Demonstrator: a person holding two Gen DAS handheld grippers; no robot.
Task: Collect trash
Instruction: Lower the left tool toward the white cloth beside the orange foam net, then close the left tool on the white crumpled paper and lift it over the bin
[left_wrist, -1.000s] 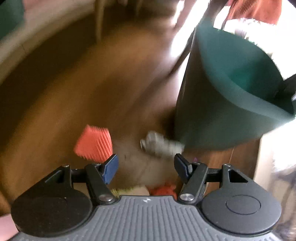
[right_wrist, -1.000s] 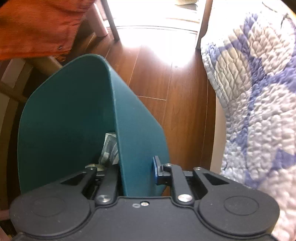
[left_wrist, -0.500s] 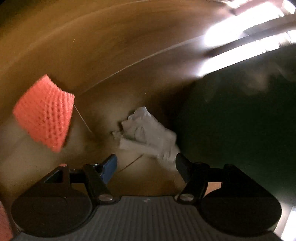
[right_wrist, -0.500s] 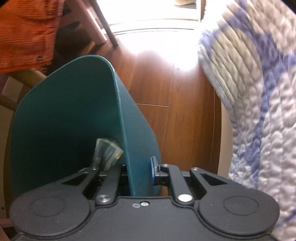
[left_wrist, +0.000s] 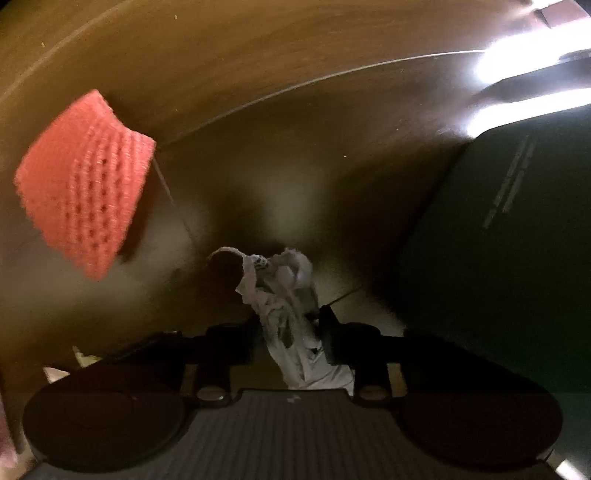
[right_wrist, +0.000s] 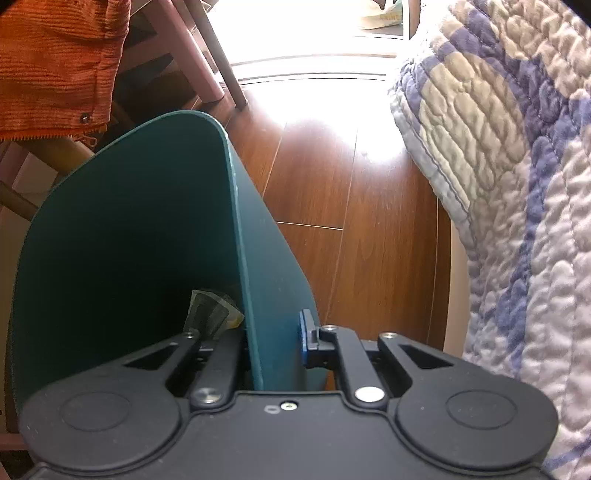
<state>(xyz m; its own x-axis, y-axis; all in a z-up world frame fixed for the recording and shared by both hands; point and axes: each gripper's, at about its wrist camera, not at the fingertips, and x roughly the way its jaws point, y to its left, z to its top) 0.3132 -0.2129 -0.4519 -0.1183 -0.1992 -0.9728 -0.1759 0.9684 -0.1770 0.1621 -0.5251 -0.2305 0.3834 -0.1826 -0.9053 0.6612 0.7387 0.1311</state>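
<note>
Left wrist view: orange foam net sleeve (left_wrist: 83, 181) lying on the dark wooden floor (left_wrist: 258, 92), well left of the crumpled white tissue (left_wrist: 288, 306). Left hand-held gripper (left_wrist: 290, 338) pointed steeply down, jaws just closing, now pinching that tissue between them. Dark green bin wall (left_wrist: 498, 258) close on the right.

Right wrist view: orange corduroy garment (right_wrist: 55, 62) upper left. Right hand-held gripper (right_wrist: 273, 339) clamped on the rim of the teal trash bin (right_wrist: 129, 229), folded wrapper (right_wrist: 210, 314) lying inside. Quilted blue-and-beige bedspread (right_wrist: 509, 184) hanging at far right.
</note>
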